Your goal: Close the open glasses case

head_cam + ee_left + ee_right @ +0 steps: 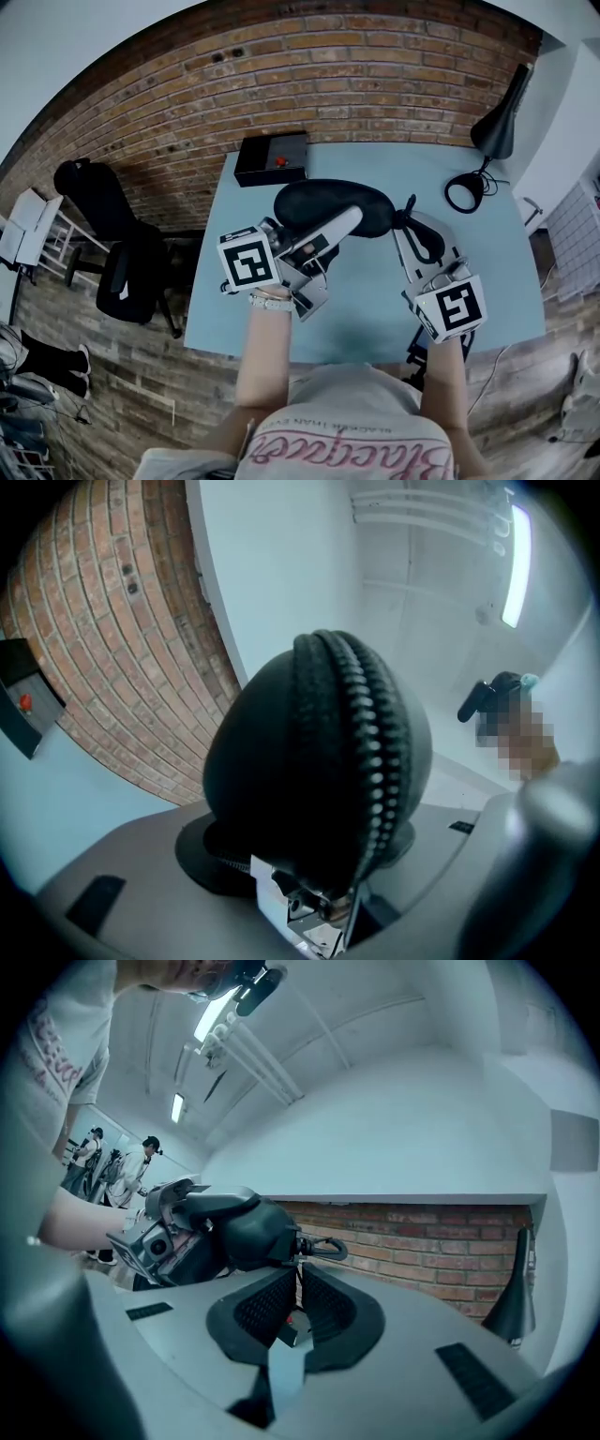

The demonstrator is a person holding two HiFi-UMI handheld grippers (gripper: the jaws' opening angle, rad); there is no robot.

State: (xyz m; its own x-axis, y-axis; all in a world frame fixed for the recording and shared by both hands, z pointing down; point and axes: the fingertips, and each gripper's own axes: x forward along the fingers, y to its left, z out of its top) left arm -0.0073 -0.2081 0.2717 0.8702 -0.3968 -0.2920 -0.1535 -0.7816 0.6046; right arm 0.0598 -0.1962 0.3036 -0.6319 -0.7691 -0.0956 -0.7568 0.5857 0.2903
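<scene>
Case sits clamped between the jaws of my left gripper — looks a stiff, light shell, likely slick. Right gripper pressed nearly together just short of its end clip — I'd take the zipper pull.

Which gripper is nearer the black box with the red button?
Left. The left gripper, holding the glasses case, is just in front of the black box; the right gripper is farther right.
</scene>
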